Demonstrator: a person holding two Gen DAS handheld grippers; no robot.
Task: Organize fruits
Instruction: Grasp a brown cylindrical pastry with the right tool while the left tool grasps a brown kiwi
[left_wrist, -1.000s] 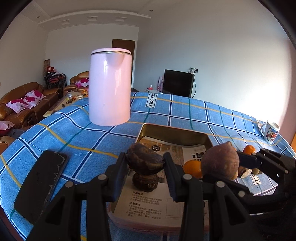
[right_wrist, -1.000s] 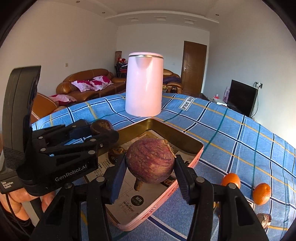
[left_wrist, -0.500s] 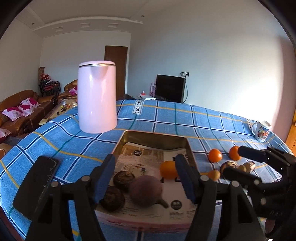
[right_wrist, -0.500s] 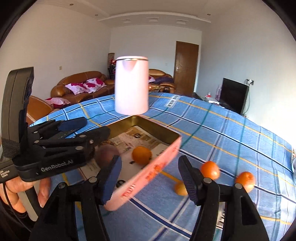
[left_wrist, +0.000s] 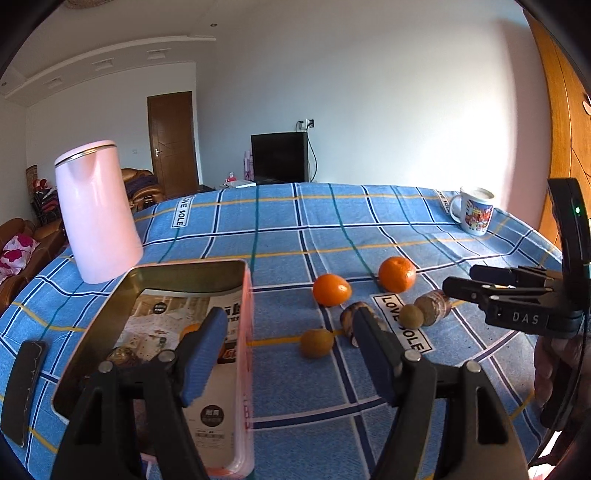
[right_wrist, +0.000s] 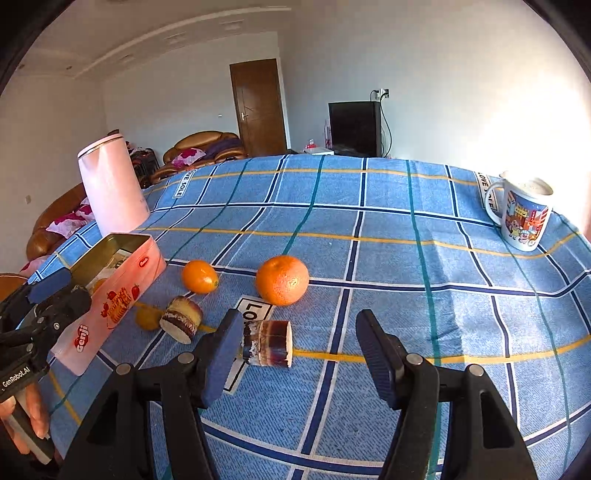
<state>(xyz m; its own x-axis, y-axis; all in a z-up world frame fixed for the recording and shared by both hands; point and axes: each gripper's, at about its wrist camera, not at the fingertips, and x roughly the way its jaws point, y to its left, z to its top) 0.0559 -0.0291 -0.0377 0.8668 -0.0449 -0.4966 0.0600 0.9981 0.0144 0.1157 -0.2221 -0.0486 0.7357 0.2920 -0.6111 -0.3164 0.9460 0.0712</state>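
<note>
The right gripper hangs with fingers wide apart and empty, just before the cut cane piece lying on the counter. The piece looks stiff and light but apt to roll; pinch across its round sides. Beyond it sit two oranges, probably firm and smooth. The left gripper, also open and empty, hovers beside the tin left of the cane.

Surface: table under blue plaid cloth.
Far left: pink kettle.
Near left: pink tin.
Centre: two oranges, small fruits.
Far right: mug.
</note>
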